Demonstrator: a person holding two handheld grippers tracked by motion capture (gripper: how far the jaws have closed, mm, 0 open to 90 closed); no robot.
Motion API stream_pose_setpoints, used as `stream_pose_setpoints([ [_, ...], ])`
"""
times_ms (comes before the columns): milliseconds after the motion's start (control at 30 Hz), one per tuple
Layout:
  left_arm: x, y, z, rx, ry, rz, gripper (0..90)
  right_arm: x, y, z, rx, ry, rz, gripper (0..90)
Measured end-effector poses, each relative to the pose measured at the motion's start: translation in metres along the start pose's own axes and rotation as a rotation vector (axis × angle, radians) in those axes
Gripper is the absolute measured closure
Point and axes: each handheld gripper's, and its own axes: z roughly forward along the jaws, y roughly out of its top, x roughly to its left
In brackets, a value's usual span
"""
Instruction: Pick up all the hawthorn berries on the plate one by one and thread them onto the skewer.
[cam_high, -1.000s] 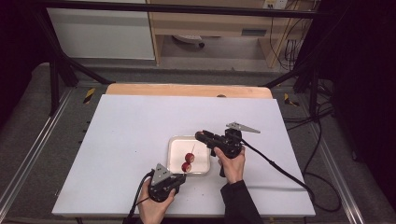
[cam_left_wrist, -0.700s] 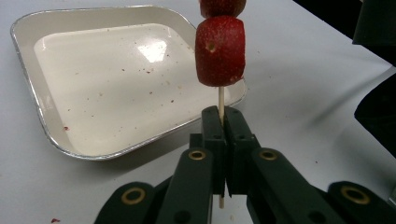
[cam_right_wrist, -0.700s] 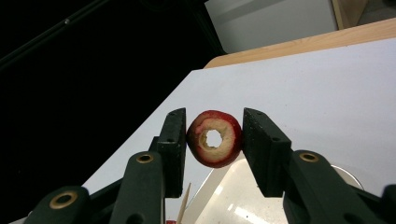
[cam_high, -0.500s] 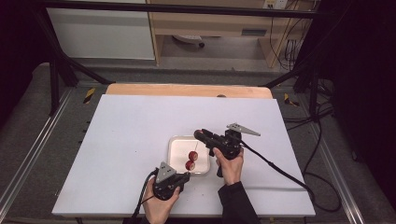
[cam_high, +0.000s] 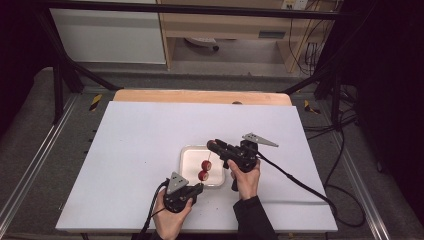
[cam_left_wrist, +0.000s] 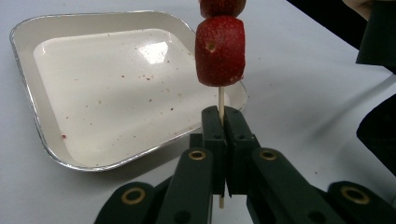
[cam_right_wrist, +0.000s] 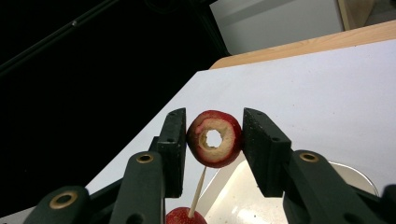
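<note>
My left gripper (cam_left_wrist: 222, 114) is shut on the lower end of a thin wooden skewer (cam_left_wrist: 221, 99). The skewer carries two red cored fruit pieces, the lower fruit piece (cam_left_wrist: 219, 50) just above the jaws. In the high view the left gripper (cam_high: 199, 188) holds this skewer (cam_high: 204, 170) up over the front right of a white foil-rimmed tray (cam_high: 190, 161). My right gripper (cam_right_wrist: 213, 122) is shut on a third cored fruit piece (cam_right_wrist: 214, 138), its hole facing the camera. The skewer tip (cam_right_wrist: 200, 183) points up toward it from just below. In the high view the right gripper (cam_high: 212, 145) hovers over the tray's right edge.
The tray (cam_left_wrist: 28, 79) holds nothing but small red specks. It sits on a white table top (cam_high: 150, 135) with a wooden strip (cam_high: 200, 96) along the far edge. A cable (cam_high: 300, 182) trails right from the right gripper.
The skewer in the left gripper has shifted a little to the right and up, toward the right gripper. The right gripper has hardly moved.
</note>
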Motion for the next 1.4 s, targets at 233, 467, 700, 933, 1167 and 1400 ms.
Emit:
stream_pose_setpoints([
  [233,0.001,0.0,0.0,0.0,-0.001,-0.009,88.8,0.0,-0.002,0.001,0.007,0.001,0.002,61.7],
  [467,0.002,0.0,0.001,0.006,-0.024,-0.056,88.8,0.001,-0.007,0.003,0.007,0.002,-0.014,61.8],
  [700,0.002,0.0,0.001,-0.013,-0.055,-0.113,88.9,0.004,-0.01,0.002,-0.022,-0.002,-0.039,61.8],
  [933,0.002,0.0,0.003,-0.004,-0.063,-0.131,88.9,0.006,-0.016,0.003,-0.029,-0.002,-0.053,61.9],
  [1167,0.003,0.0,0.002,-0.006,-0.045,-0.101,89.0,0.006,-0.016,0.001,0.004,-0.007,-0.049,62.2],
  [1400,0.003,0.0,0.0,0.014,-0.031,-0.048,89.0,0.002,-0.012,0.001,0.061,-0.001,-0.066,62.3],
])
